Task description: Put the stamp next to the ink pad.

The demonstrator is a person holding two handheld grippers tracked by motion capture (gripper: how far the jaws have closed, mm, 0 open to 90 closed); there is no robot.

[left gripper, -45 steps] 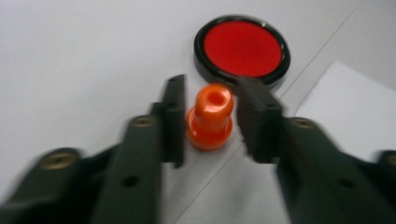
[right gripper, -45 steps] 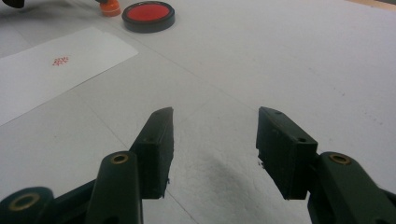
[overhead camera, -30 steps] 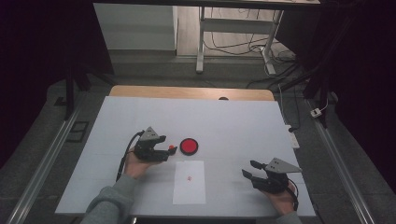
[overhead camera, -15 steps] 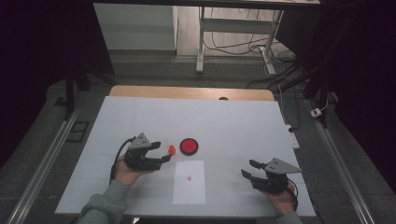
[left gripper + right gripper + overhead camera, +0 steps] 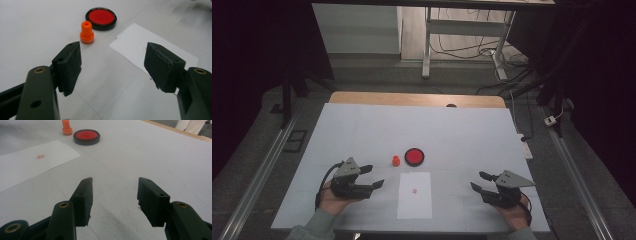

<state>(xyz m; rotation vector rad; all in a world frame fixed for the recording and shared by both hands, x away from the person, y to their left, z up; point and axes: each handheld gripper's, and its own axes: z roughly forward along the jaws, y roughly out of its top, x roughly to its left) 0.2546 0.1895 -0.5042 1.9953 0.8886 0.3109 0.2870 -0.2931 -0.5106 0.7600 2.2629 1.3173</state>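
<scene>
On the white table (image 5: 362, 125), the round black ink pad (image 5: 414, 156) holds red ink beside the small orange plastic stamp (image 5: 396, 160); the left gripper (image 5: 372, 176) and right gripper (image 5: 478, 181) both gape empty.

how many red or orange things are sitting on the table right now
2, plus a small red mark. The orange stamp stands upright just left of the round red ink pad, apart from it. The red imprint is on the white paper nearer the person.

Stamp (image 5: 396, 160) just left of ink pad (image 5: 414, 156), paper sheet (image 5: 414, 195) before both, on table (image 5: 462, 130)
</scene>
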